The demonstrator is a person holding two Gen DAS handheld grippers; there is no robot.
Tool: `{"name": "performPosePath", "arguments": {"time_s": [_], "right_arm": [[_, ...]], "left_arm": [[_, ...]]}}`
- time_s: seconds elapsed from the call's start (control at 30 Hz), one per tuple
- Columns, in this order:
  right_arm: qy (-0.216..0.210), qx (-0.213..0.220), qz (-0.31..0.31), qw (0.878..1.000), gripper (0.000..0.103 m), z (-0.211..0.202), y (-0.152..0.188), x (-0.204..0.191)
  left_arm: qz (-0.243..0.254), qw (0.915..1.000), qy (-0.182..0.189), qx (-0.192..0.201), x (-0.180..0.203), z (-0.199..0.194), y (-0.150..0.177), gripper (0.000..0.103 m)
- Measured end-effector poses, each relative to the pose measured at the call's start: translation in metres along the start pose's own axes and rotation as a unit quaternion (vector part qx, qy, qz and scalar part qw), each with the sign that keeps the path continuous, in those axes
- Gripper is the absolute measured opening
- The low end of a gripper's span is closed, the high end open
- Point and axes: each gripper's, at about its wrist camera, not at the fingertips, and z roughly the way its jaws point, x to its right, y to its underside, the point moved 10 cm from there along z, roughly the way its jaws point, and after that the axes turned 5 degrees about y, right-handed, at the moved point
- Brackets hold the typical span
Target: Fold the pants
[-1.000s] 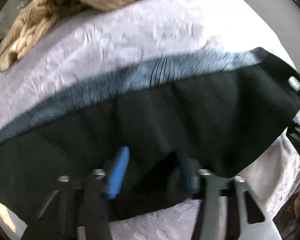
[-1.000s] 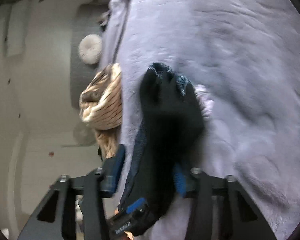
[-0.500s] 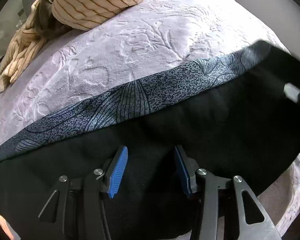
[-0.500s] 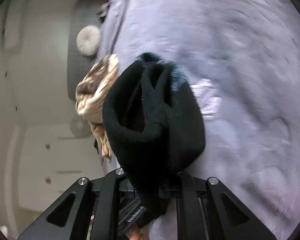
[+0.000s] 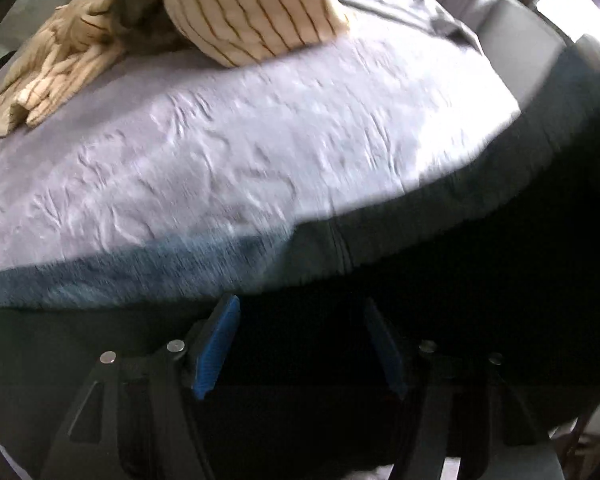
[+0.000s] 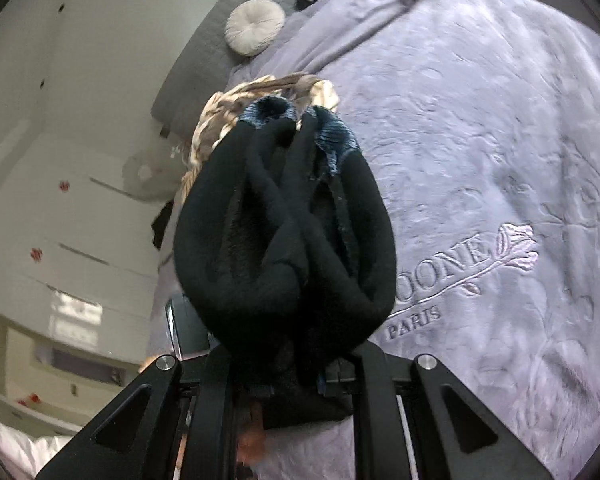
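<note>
The left wrist view looks across the bed and shows the pants [image 5: 440, 280] spread as a broad dark sheet with a blue-grey patterned band along their far edge; the picture is smeared, so the weave is hard to read. The right wrist view shows what the other cannot: the same pants [image 6: 284, 224] gathered into a thick black bundle with blue-grey patterned edges at its top, hanging in front of the camera and lifted clear of the blanket.

The left tool [image 5: 300, 344] stands about half open, its blue pads apart over the black cloth and pressing on nothing; its jaws have just been opening. The right tool [image 6: 288, 364] is closed almost fully, its fingers clamped on the bunched fabric at the bundle's base.

The bed carries a lilac embossed blanket [image 5: 240, 152], and the right wrist view shows a rose and the word "PARIS" stitched on the blanket [image 6: 500, 140]. A cream garment with thin brown stripes [image 5: 256, 12] lies crumpled near the far edge of the bed. In the right wrist view a round pale cushion [image 6: 254, 26] rests against a grey headboard [image 6: 196, 72], beside a white wall [image 6: 80, 100].
</note>
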Motion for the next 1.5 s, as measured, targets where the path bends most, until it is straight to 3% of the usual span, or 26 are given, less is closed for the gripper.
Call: {"name": "performPosePath", "arguments": {"time_s": [0.07,0.13,0.2,0.27,0.33,0.53,0.67,0.7,0.8,0.9,0.97,1.0,1.03,1.1,1.17,1.2,1.23,1.3,1.37,1.4,1.43,1.5], "right_arm": [[0.005,-0.003,-0.004,1.000,0.015,0.001,0.004,-0.007],[0.014,-0.005,-0.003,1.000,0.015,0.003,0.007,-0.005],[0.024,-0.017,-0.001,1.000,0.015,0.014,0.009,-0.010],[0.025,-0.012,-0.011,1.000,0.015,0.012,0.010,-0.020],[0.035,-0.015,-0.030,0.999,0.015,0.014,0.012,-0.031],[0.072,-0.039,-0.110,0.990,0.016,0.032,0.042,-0.081],[0.097,-0.068,-0.162,0.980,0.021,0.080,0.077,-0.114],[0.110,-0.078,-0.182,0.974,0.023,0.098,0.091,-0.123],[0.149,-0.093,-0.248,0.953,0.027,0.144,0.132,-0.140],[0.217,-0.115,-0.312,0.918,0.033,0.193,0.177,-0.146],[0.272,-0.119,-0.356,0.886,0.051,0.212,0.198,-0.146],[0.291,-0.124,-0.377,0.871,0.073,0.220,0.204,-0.147],[0.304,-0.128,-0.403,0.854,0.079,0.226,0.214,-0.151],[0.299,-0.119,-0.459,0.828,0.079,0.223,0.235,-0.174],[0.267,-0.114,-0.498,0.817,0.079,0.208,0.254,-0.196],[0.250,-0.113,-0.507,0.817,0.079,0.199,0.258,-0.204],[0.232,-0.115,-0.503,0.825,0.079,0.190,0.257,-0.208],[0.189,-0.129,-0.443,0.867,0.079,0.172,0.242,-0.203],[0.143,-0.155,-0.317,0.925,0.079,0.156,0.217,-0.179],[0.121,-0.170,-0.244,0.947,0.079,0.151,0.203,-0.161],[0.093,-0.188,-0.158,0.965,0.079,0.147,0.192,-0.141],[0.052,-0.197,-0.020,0.979,0.075,0.136,0.182,-0.105]], "left_arm": [[0.004,0.9998,-0.021,-0.005,-0.001,0.013,-0.004,0.066],[0.018,0.9979,-0.040,-0.047,0.000,0.037,0.008,0.067],[0.042,0.9971,-0.048,-0.042,0.009,0.034,0.010,0.068],[0.035,0.9986,-0.015,-0.037,0.015,0.022,0.010,0.068],[0.013,0.9995,-0.004,-0.028,0.004,0.006,0.008,0.068],[-0.006,0.9998,-0.017,0.003,-0.060,-0.049,-0.002,0.068],[-0.030,0.9982,-0.048,0.020,-0.146,-0.082,-0.007,0.068],[-0.043,0.9969,-0.062,0.023,-0.191,-0.087,-0.010,0.068],[-0.085,0.9926,-0.084,0.024,-0.247,-0.100,-0.006,0.068],[-0.113,0.9878,-0.105,0.021,-0.301,-0.116,0.011,0.068],[-0.127,0.9851,-0.115,0.015,-0.329,-0.124,0.030,0.068],[-0.132,0.9845,-0.115,0.012,-0.332,-0.121,0.031,0.068],[-0.139,0.9836,-0.115,0.009,-0.342,-0.122,0.034,0.068],[-0.151,0.9820,-0.113,0.009,-0.354,-0.124,0.039,0.068],[-0.155,0.9823,-0.105,0.010,-0.361,-0.128,0.042,0.068],[-0.154,0.9829,-0.100,0.011,-0.361,-0.131,0.043,0.068],[-0.147,0.9849,-0.090,0.011,-0.358,-0.133,0.044,0.068],[-0.129,0.9905,-0.045,0.008,-0.341,-0.137,0.047,0.068],[-0.112,0.9937,-0.010,-0.002,-0.322,-0.135,0.049,0.068],[-0.093,0.9955,0.012,-0.010,-0.304,-0.133,0.053,0.068],[-0.082,0.9962,0.025,-0.015,-0.292,-0.131,0.054,0.068],[-0.062,0.9957,0.063,-0.027,-0.260,-0.124,0.058,0.067]]}}
